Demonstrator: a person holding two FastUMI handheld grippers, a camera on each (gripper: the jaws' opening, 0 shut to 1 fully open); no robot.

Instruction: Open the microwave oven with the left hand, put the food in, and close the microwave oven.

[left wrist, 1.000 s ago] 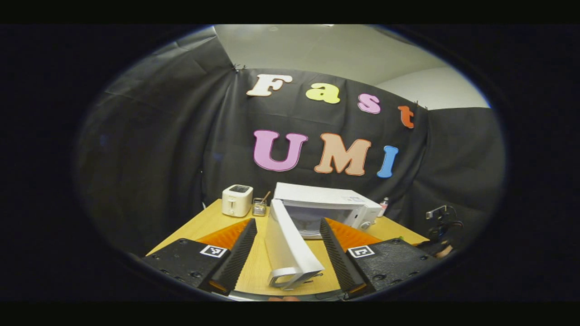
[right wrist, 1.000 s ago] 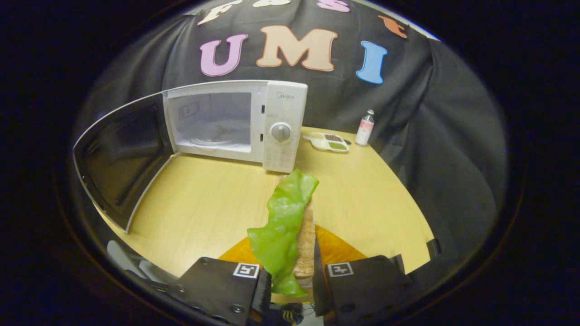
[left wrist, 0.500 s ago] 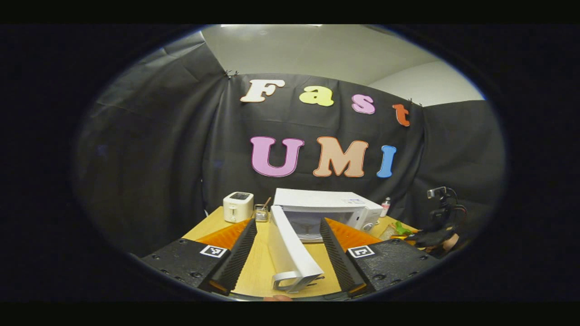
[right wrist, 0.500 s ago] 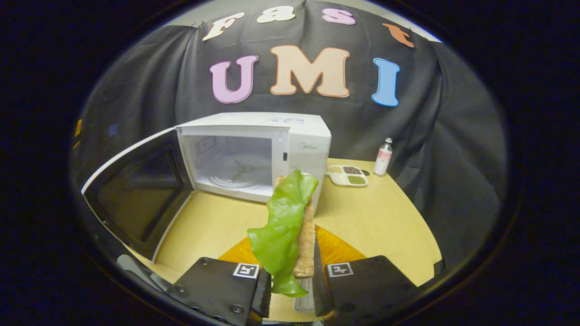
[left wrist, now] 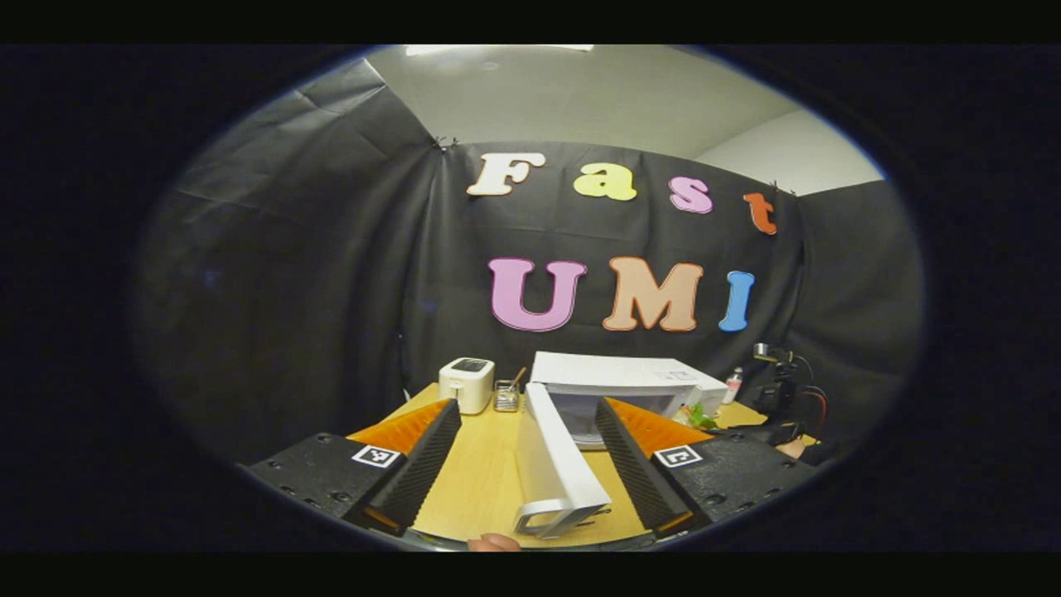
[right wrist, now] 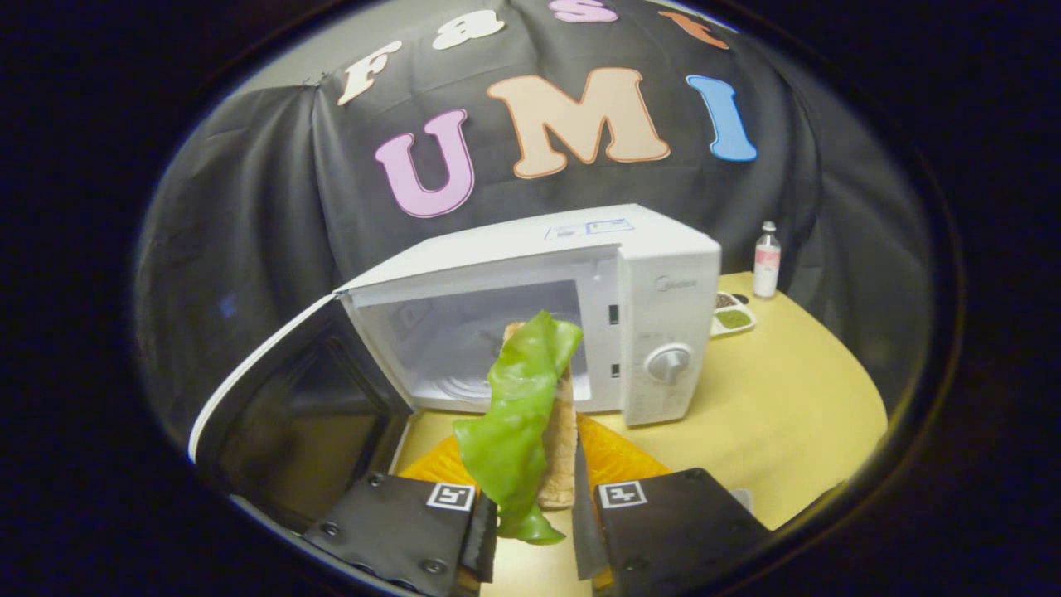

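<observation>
Right claw (right wrist: 530, 518) pinches the food (right wrist: 522, 419), a green leaf over a slice of bread, held upright just in front of the open microwave (right wrist: 580, 298) cavity, above the table (right wrist: 796, 398). Left claw (left wrist: 524, 473) is spread wide, with the swung-out microwave door (left wrist: 554, 464) edge-on between its fingers, not gripped. Toaster (left wrist: 467, 384) and a small jar (left wrist: 506, 395) stand left of the microwave; bottle (right wrist: 767, 259) and a dish (right wrist: 731, 313) to its right.

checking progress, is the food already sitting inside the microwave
No, the food is held between the right gripper fingers in front of the open microwave.
</observation>
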